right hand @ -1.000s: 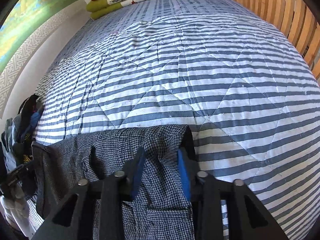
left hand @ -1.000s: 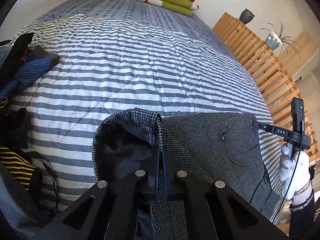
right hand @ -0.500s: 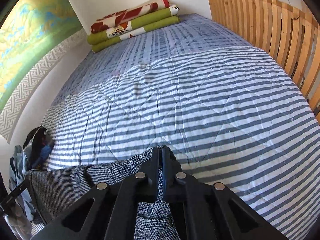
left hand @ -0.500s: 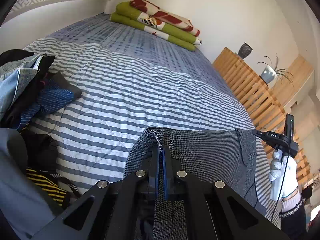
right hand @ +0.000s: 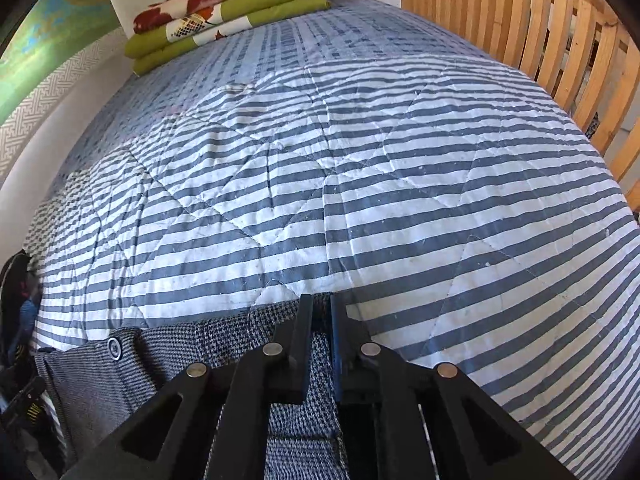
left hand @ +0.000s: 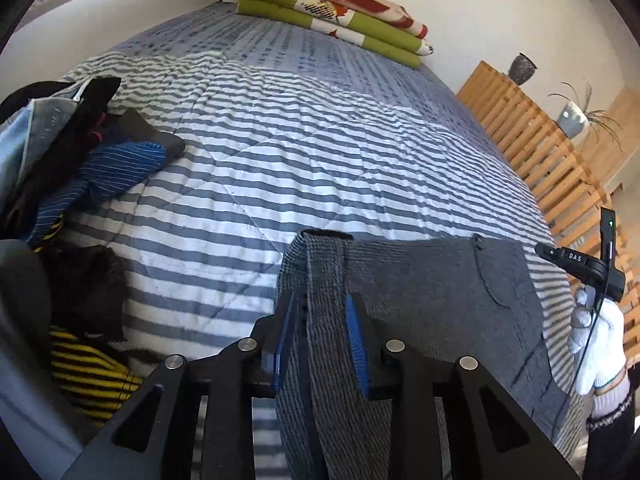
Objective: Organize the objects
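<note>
Grey houndstooth trousers (left hand: 420, 300) lie spread flat on the striped quilt (left hand: 280, 152), waistband towards the far end. My left gripper (left hand: 320, 328) straddles the left end of the waistband. Its jaws are opening, and a gap shows between the blue pads and the cloth. My right gripper (right hand: 320, 320) sits over the other end of the trousers (right hand: 180, 360). Its jaws are also opening, a narrow slot apart, with the fabric edge lying between them. A white-gloved hand (left hand: 596, 344) carries that right gripper at the edge of the left wrist view.
A heap of clothes (left hand: 80, 168) and a yellow-black striped garment (left hand: 88, 368) lie at the bed's left edge. A folded green and red blanket (left hand: 340, 12) rests at the far end. A wooden slatted rail (left hand: 552, 168) runs along the right side.
Both grippers closed on the waistband ends and drew the trousers out flat across the quilt. Now both pairs of jaws have parted, the left wider than the right.
</note>
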`<action>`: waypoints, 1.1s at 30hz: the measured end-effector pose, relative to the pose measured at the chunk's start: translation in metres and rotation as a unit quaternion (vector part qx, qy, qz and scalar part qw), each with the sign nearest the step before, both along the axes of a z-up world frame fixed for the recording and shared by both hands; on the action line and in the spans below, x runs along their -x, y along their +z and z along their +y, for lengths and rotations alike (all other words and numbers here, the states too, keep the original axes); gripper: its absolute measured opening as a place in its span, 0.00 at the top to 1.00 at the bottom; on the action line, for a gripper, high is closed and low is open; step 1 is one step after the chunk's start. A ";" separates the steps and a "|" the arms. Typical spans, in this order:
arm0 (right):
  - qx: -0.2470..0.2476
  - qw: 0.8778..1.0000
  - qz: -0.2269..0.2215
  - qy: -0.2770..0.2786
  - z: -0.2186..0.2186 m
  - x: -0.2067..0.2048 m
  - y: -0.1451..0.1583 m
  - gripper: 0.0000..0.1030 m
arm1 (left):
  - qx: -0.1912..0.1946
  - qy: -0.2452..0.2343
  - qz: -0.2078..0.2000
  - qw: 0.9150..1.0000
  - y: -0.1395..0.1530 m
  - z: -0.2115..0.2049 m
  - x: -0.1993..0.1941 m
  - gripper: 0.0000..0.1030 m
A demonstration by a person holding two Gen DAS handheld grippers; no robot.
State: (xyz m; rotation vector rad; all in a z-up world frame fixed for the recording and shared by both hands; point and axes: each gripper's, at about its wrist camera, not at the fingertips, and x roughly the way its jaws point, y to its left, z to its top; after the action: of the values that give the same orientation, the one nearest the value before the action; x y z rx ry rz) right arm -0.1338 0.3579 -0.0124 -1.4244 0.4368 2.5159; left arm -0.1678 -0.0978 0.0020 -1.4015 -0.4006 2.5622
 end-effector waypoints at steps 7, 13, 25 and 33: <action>0.015 0.999 0.004 0.048 0.000 -0.122 0.042 0.78 | -0.013 -0.087 -0.031 0.996 0.020 0.023 -0.133 0.70; 0.001 0.998 -0.028 0.052 -0.007 -0.247 0.038 0.77 | -0.081 -0.139 -0.078 0.984 -0.007 0.068 -0.231 0.65; 0.062 0.996 0.028 -0.065 -0.039 -0.356 -0.001 0.59 | -0.137 -0.040 -0.122 0.982 -0.051 0.087 -0.253 0.44; 0.040 0.995 0.002 -0.096 -0.023 -0.348 -0.009 0.55 | -0.168 0.004 -0.128 0.977 -0.058 0.083 -0.252 0.89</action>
State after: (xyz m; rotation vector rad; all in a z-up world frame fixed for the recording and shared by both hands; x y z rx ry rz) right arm 0.2140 0.3349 -0.0211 -1.3366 0.6494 2.3727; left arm 0.0840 -0.0150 -0.0564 -1.5967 -0.8361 2.1870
